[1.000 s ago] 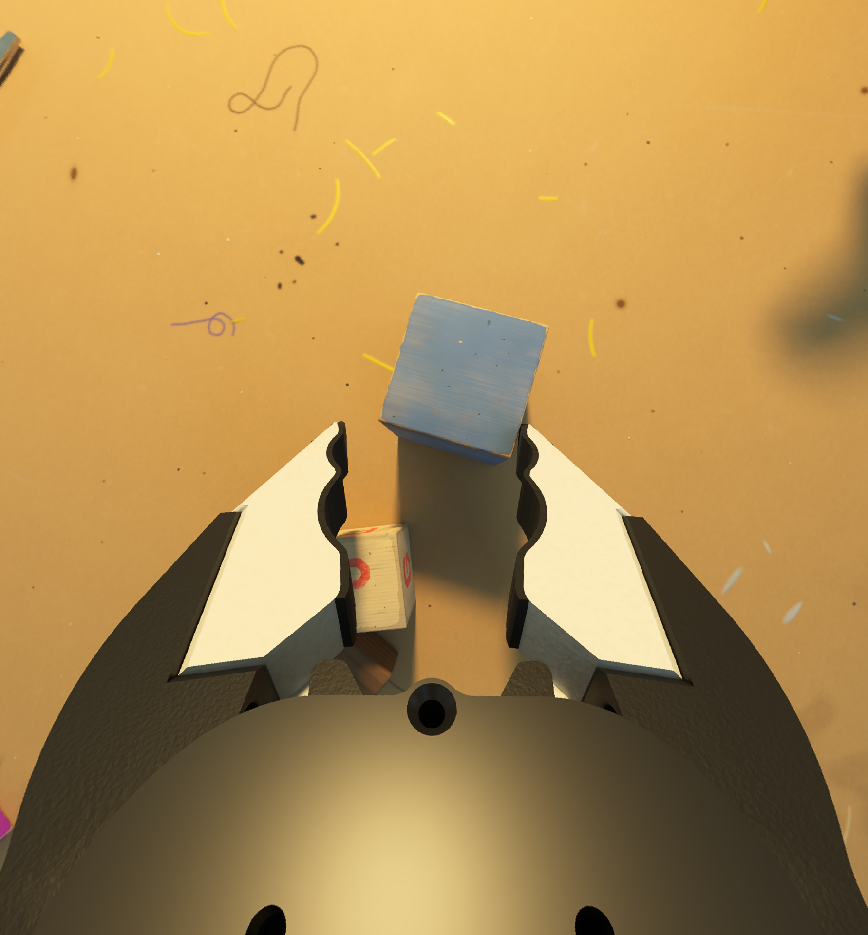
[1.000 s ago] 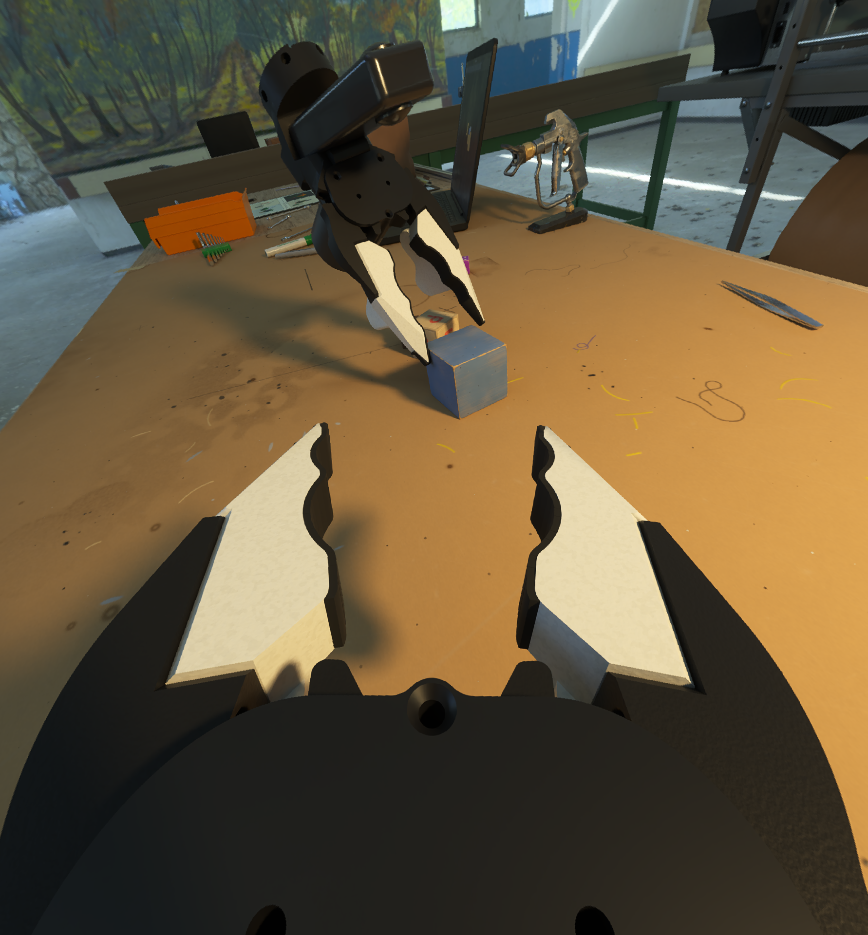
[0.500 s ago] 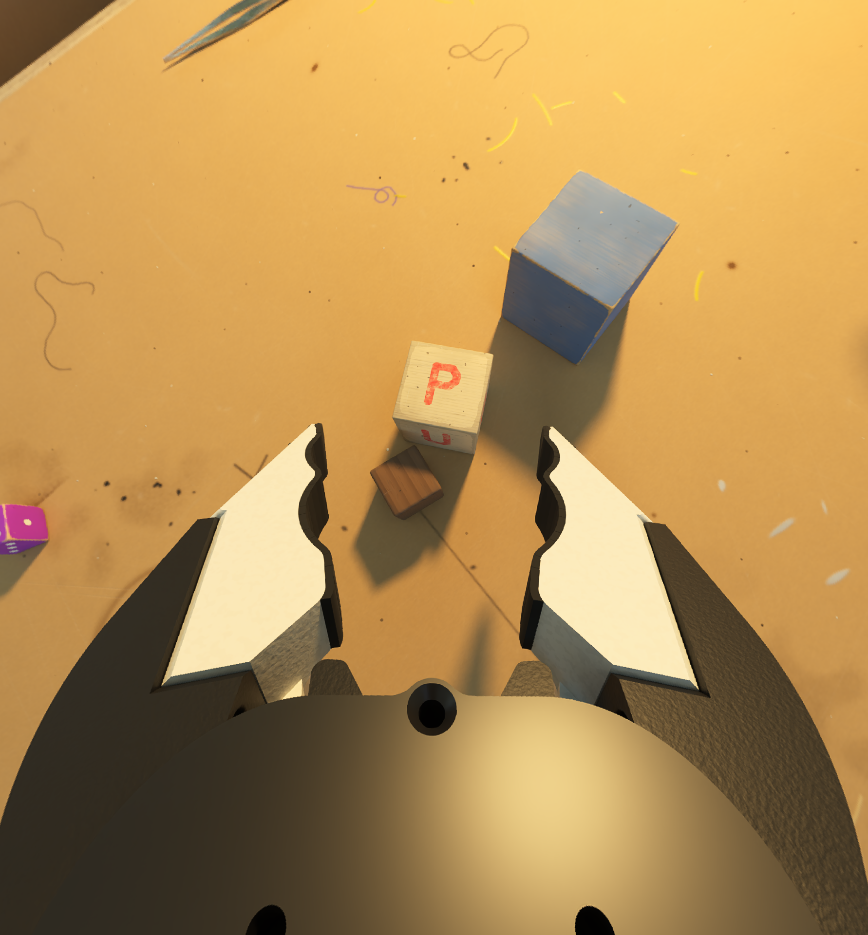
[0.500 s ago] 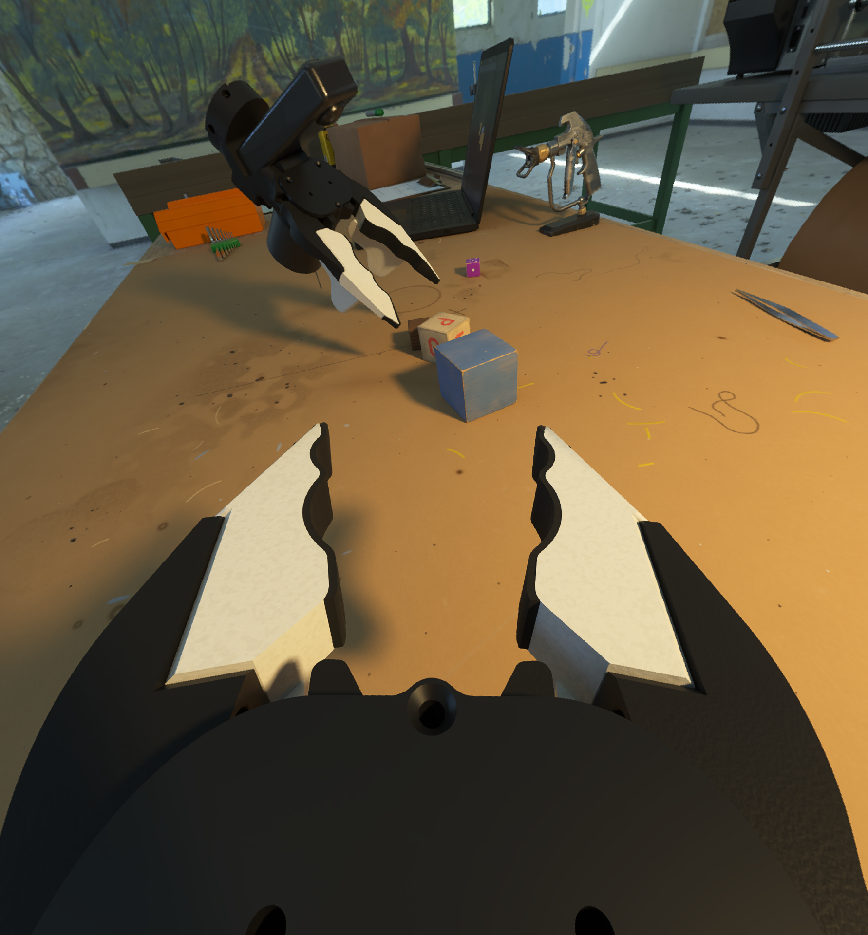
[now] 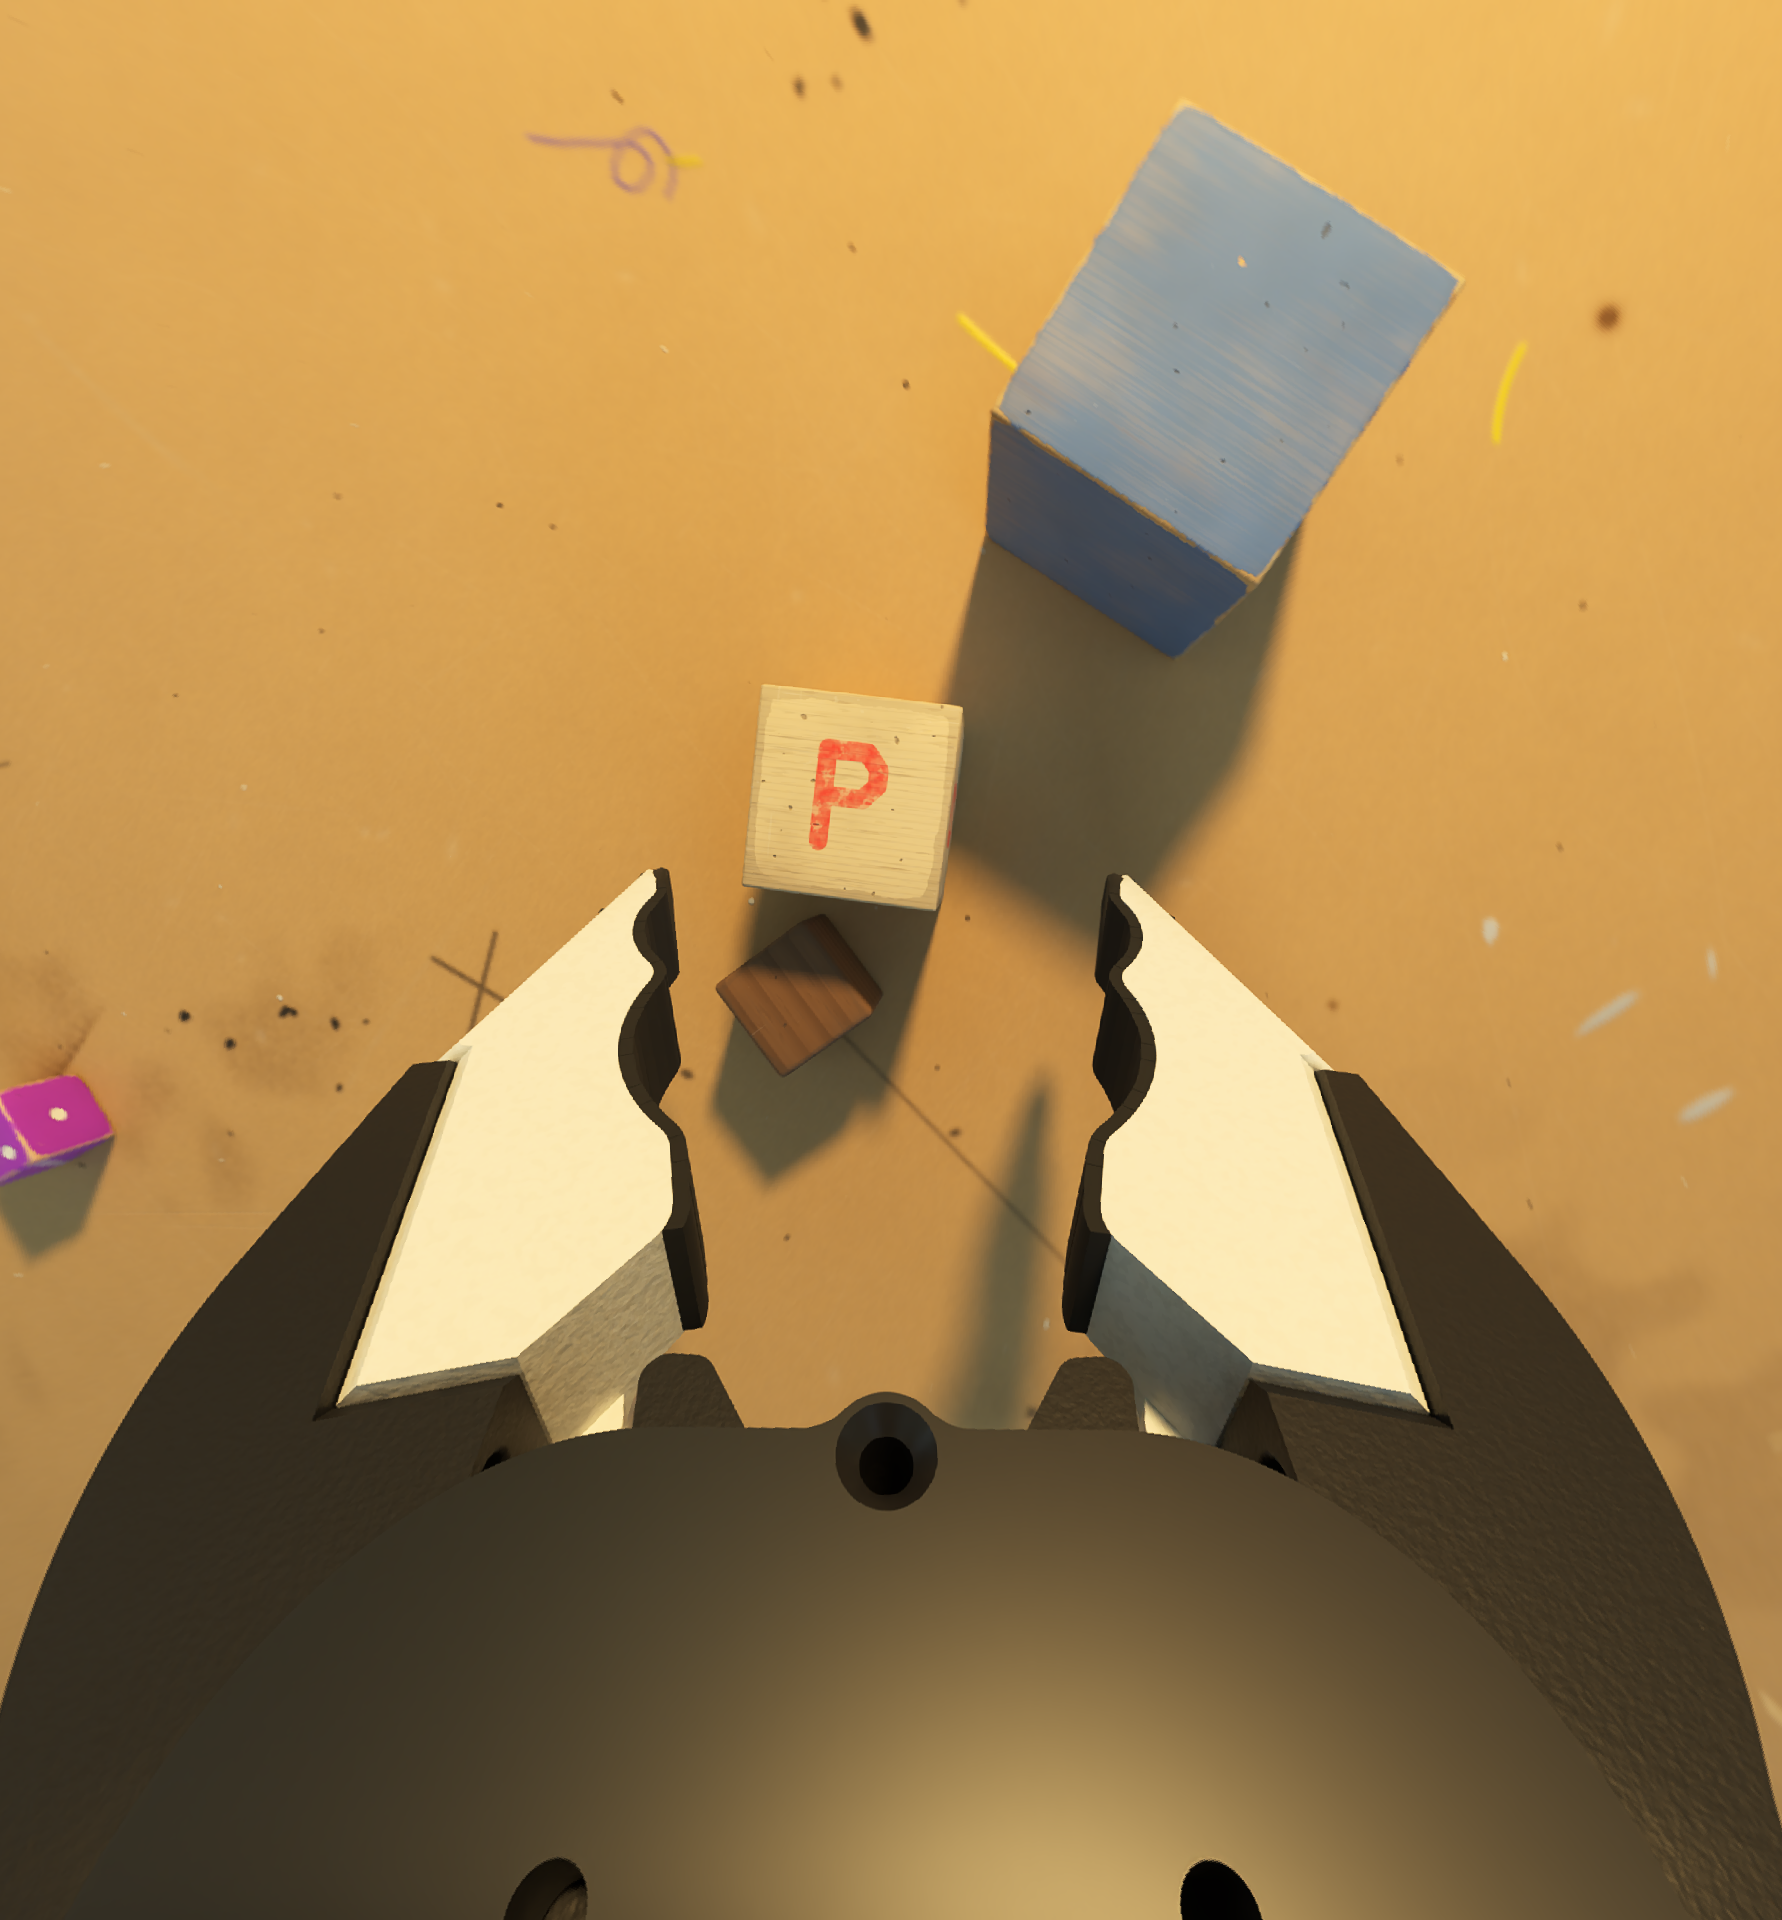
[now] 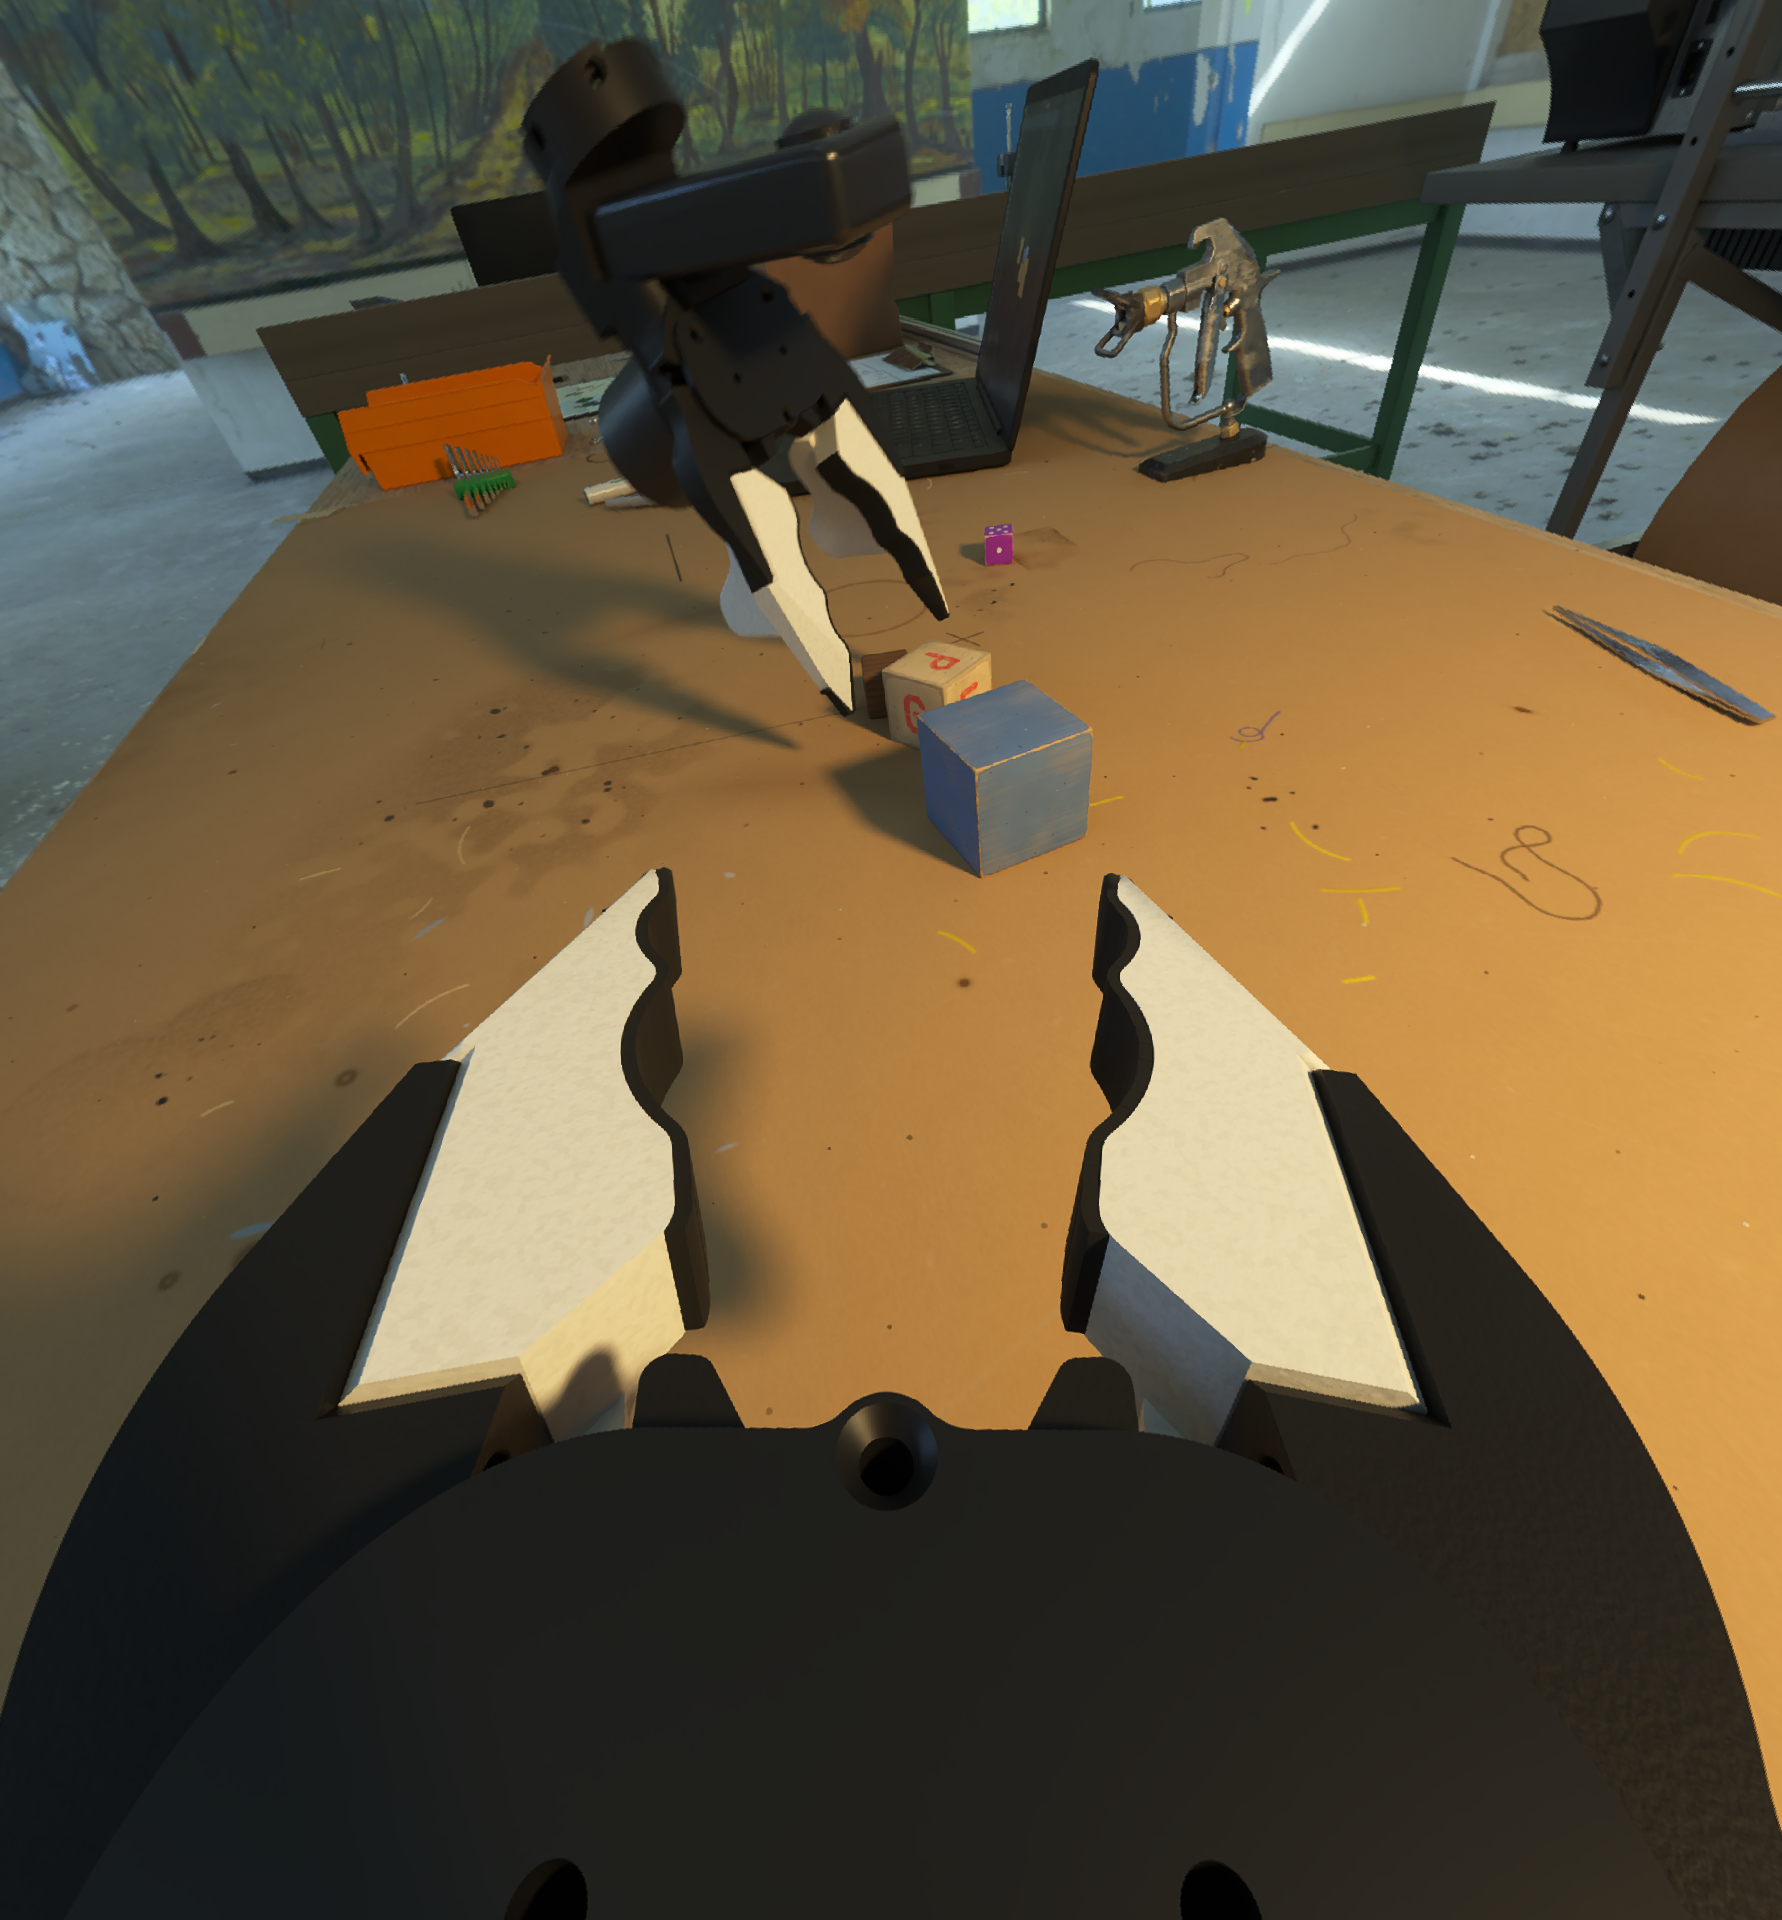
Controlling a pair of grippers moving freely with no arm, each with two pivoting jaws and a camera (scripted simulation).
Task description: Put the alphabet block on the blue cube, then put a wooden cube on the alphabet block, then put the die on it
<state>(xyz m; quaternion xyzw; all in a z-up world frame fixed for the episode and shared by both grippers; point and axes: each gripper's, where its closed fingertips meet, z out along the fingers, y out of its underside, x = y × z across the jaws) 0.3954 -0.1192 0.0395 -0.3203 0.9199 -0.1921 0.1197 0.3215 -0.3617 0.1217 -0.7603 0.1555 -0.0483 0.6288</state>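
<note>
- Nothing was stacked: judging from how things lay, all three placements were still to do, beginning with the alphabet block.
- The blue cube (image 5: 1219,364) stood alone on the table (image 5: 347,520), its top bare, far and to the right in the left wrist view.
- The alphabet block (image 5: 851,795) rested on the table near the blue cube but apart from it. It was pale wood with a red letter on top and more red marks on its sides.
- A small dark wooden cube (image 5: 799,992), ribbed with grain and turned cornerwise, lay just beside the alphabet block on its near side.
- The die (image 5: 25,1127), magenta with white pips, sat well apart at the left edge.
- The left gripper (image 5: 887,883) hung above the wooden cube and alphabet block, jaws wide and holding nothing.
- The right gripper (image 6: 887,883) was well apart on the other side of the blue cube, jaws equally wide and empty over bare table.
</note>
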